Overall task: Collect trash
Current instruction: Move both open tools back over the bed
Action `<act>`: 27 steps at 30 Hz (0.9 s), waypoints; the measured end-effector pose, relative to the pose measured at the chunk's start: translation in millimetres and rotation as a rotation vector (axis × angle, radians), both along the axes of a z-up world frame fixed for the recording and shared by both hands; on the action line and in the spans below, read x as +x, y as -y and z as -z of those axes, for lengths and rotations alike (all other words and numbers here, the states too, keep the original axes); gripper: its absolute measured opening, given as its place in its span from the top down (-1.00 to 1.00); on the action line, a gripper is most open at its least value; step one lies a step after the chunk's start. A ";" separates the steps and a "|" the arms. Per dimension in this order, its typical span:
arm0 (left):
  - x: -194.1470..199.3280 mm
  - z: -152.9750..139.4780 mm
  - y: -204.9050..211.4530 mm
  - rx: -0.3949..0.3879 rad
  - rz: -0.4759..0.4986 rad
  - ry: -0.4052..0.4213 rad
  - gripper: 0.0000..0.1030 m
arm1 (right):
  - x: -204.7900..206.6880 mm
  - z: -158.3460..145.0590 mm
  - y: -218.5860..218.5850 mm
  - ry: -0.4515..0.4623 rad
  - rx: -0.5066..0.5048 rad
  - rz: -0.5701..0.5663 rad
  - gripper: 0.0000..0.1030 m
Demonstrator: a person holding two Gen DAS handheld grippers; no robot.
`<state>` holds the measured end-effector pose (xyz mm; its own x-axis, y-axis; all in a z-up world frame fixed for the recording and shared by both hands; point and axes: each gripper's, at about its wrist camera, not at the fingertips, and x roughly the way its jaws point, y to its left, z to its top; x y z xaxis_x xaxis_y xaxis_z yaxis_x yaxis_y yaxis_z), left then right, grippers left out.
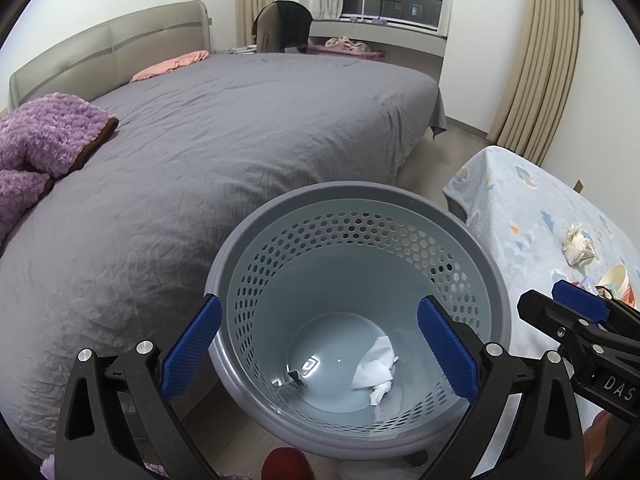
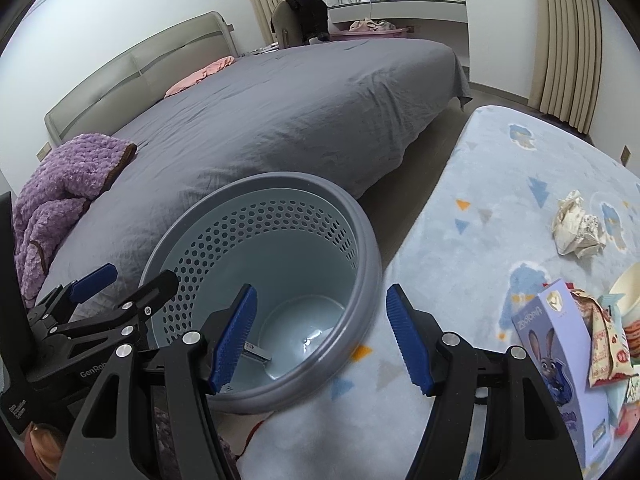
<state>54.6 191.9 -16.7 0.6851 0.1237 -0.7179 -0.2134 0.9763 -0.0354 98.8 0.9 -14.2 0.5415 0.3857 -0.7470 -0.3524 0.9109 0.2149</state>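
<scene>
- Grey plastic wastebasket (image 1: 360, 280), round with a perforated upper wall, stands on the floor between the bed (image 1: 224, 132) and the low worktop (image 2: 500, 200) covered in a pale blue patterned blanket.
- Inside it, on the smooth bottom, lies a crumpled white tissue (image 1: 376, 372); a small dark scrap (image 1: 294, 378) sits just beside it.
- Left tool (image 1: 320, 348) hangs above the basket mouth with its blue-padded fingers spread wide and nothing between them.
- Right tool (image 2: 320, 340) is over the basket's right rim and the worktop edge, its fingers likewise apart and holding nothing.
- On the worktop, a crumpled paper wad (image 2: 578, 228) lies by itself, well apart from the basket.
- Near the worktop's right edge stand a purple box with a rabbit picture (image 2: 560, 360), some snack wrappers (image 2: 608, 344) touching it, and a cream paper cup (image 2: 628, 292) behind them; what the cup holds cannot be seen.
- Purple fleece blanket (image 1: 40, 144) and a pink pillow (image 1: 172, 65) rest on the grey bedspread.
</scene>
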 end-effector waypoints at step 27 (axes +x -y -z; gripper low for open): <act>-22.3 -18.0 119.7 -0.028 0.238 0.069 -0.87 | -92.3 -13.7 163.4 0.083 -0.148 0.372 -0.35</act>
<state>32.3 72.2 1.3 0.7399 -0.0667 -0.6694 0.0265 0.9972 -0.0700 6.5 -162.5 -0.5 0.6844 0.0438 -0.7277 -0.0034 0.9984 0.0569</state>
